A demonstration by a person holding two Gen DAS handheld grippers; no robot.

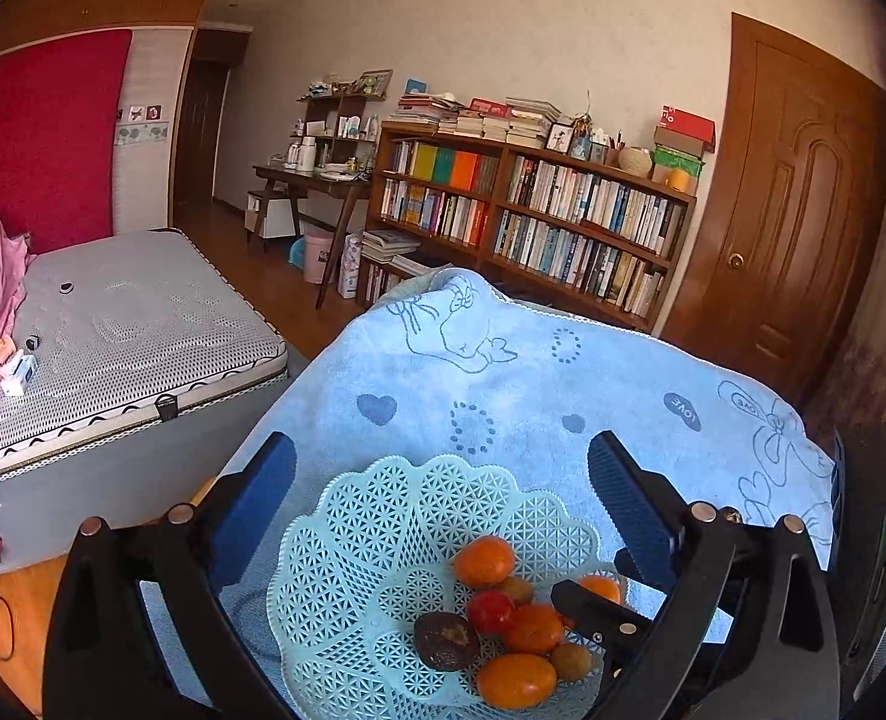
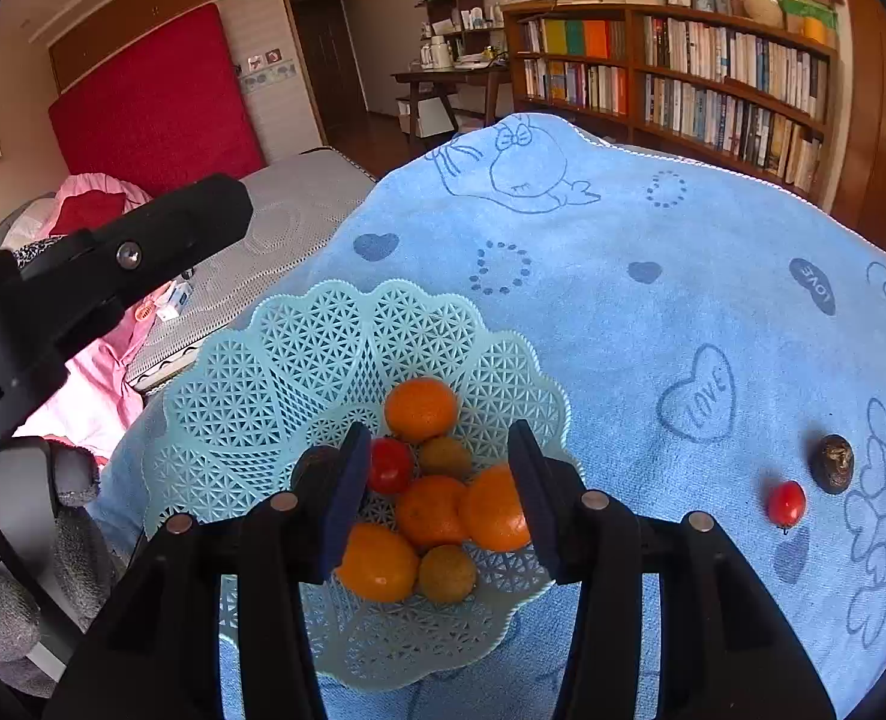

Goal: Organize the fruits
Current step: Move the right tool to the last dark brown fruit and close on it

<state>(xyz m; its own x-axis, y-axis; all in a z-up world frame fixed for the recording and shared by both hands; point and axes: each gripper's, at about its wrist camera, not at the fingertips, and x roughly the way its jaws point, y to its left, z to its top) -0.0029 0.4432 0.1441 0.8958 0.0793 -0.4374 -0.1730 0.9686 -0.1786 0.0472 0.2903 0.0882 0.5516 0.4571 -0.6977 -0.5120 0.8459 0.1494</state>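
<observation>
Jaws spread wide and empty, the left gripper (image 1: 443, 474) hovers above the pale-blue scalloped lattice plastic basket (image 1: 347, 546), where the orange mandarins (image 1: 484, 561) are heaped against its right-hand slope. From the right wrist, the right gripper (image 2: 437, 495) stands parted over that basket's fruit pile, gripping nothing, while a small red cherry tomato (image 2: 786, 503) and a dark brown wrinkled fruit (image 2: 832, 463) lie well right of the basket on the light-blue patterned towel (image 2: 652, 312). Best next, arguably: swing right, straddle the tomato, close gently.
</observation>
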